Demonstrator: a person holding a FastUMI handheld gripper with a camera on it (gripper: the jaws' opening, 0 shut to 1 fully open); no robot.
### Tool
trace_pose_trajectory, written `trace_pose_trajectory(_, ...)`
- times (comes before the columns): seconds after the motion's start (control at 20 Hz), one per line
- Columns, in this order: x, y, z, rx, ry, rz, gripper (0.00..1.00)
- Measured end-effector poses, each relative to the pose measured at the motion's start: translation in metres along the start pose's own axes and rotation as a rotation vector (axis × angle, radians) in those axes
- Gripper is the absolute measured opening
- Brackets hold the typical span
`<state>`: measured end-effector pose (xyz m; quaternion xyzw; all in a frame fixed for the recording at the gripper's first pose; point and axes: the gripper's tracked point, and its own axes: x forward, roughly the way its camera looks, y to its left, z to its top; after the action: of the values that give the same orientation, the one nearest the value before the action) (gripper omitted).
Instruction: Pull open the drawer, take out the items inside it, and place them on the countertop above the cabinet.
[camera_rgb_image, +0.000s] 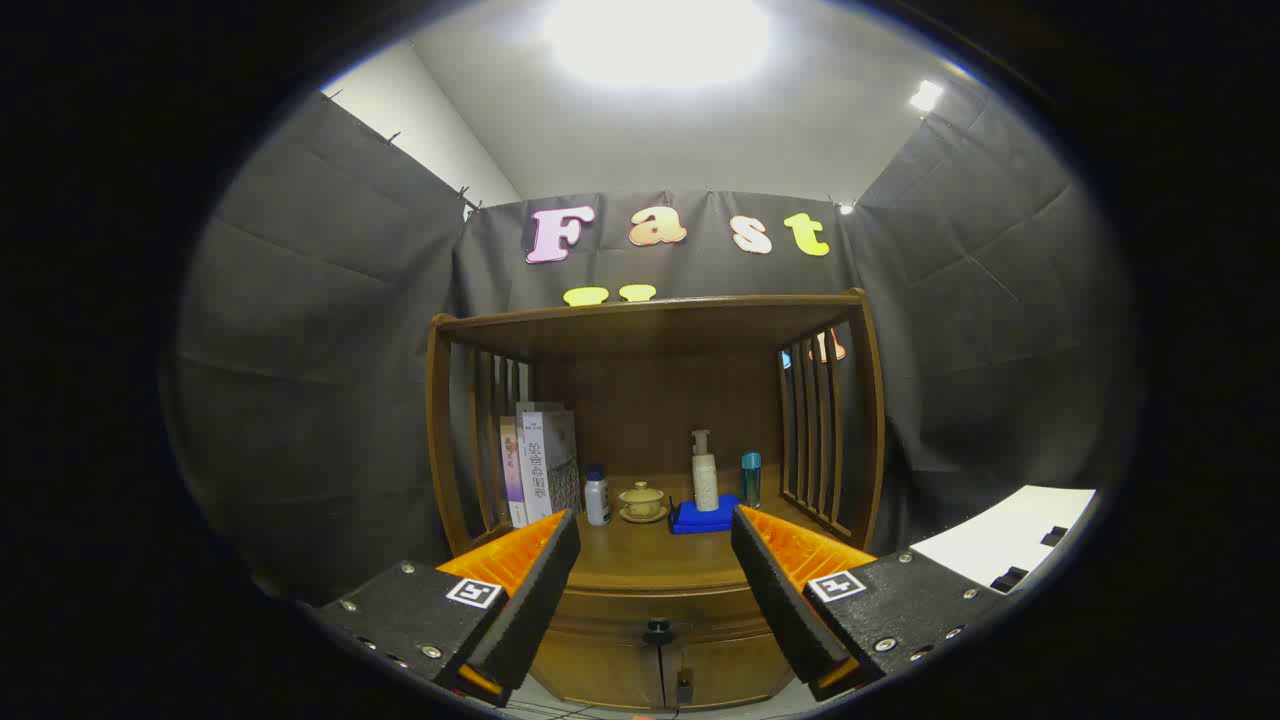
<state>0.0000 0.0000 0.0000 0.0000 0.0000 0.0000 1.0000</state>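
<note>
Hovering in front of the wooden cabinet (655, 420), the gripper (655, 545) has its two fingers spread wide at the bottom of the frame, nothing between them, touching nothing. The lower ends of both fingers are cut off where the view darkens.

Between the fingers, low in the centre of the frame, sits the drawer (655, 655), shut, with a small dark knob (658, 630) on its front. Its outer parts are hidden behind the fingers, and whatever lies inside cannot be seen. A dark cord hangs from the knob down to a small dark piece; what that piece is, I cannot tell.

Just above the drawer, the countertop (650, 560) runs back into the open shelf space. On it, toward the back, from left to right across the middle of the frame: upright books (540, 462) against the left slats, a small white bottle (597, 496) with a dark cap, a cream lidded cup (642, 500) on a saucer, a tall pump bottle (704, 472) standing on a folded blue cloth (705, 516), and a slim teal bottle (751, 478). The book covers are too small to read.

At the lower right of the frame, a pale surface (1010, 535) with dark pieces on it is cut off.
</note>
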Motion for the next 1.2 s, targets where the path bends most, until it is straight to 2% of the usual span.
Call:
trace_pose_trajectory(0.55,0.003,-0.016,-0.005,0.022,0.015,-0.041,0.95)
trace_pose_trajectory(1.05,0.008,-0.01,-0.018,0.025,0.046,-0.022,0.95)
trace_pose_trajectory(1.2,0.011,-0.011,-0.029,-0.009,0.065,-0.034,0.95)
